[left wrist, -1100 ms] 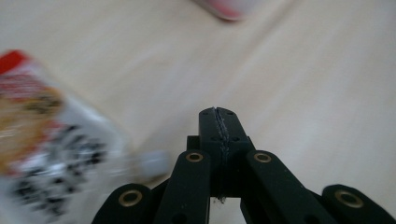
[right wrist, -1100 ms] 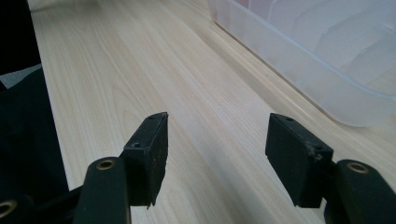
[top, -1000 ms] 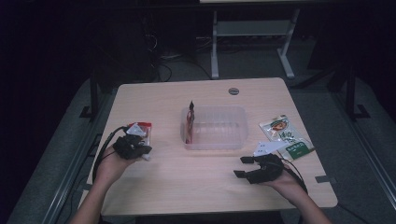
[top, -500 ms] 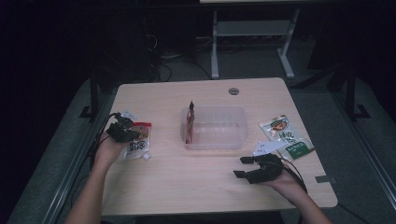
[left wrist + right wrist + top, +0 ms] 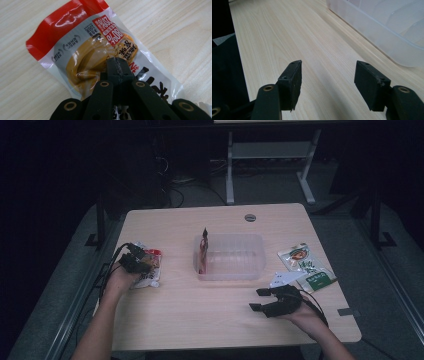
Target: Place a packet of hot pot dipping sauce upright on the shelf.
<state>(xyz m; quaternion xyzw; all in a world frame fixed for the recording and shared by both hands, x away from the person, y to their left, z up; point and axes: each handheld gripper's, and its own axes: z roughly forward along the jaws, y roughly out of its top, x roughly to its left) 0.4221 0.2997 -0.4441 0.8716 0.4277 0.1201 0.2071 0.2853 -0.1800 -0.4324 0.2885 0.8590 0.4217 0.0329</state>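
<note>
Now, from the high view: a pale wooden desk (image 5: 200, 320) with a clear plastic tub (image 5: 231, 256) at its centre, and a dark red packet (image 5: 203, 251) standing upright against the tub's left inner wall. Over at the desk's left edge the left gripper (image 5: 134, 263) is down on a red-and-white snack pouch (image 5: 150, 270), the person's left hand (image 5: 119, 281) behind it. On the right side, two green-and-white packets (image 5: 306, 268) lie overlapping just beside the tub, a white one (image 5: 284, 279) touching them on the near side. The right gripper (image 5: 265, 300) rests low at the desk's near right, fingers pointing left, apart from the tub and close to that white packet. A small round grommet (image 5: 250, 217) sits near the far edge. Beyond the desk, a white frame stand (image 5: 270, 155) on grey floor.

Left gripper view: the snack pouch (image 5: 100, 50) lies flat on the wood, red band at its far end, yellow contents showing through a clear window. The fingers (image 5: 117, 68) are pressed tight together right over the pouch's middle; whether they pinch the film or only press on it, I cannot tell.

Right gripper view: fingers (image 5: 291, 82) spread wide, nothing between them but bare wood. The tub's frosted wall (image 5: 387, 32) runs across the upper right, clear of both fingers.
</note>
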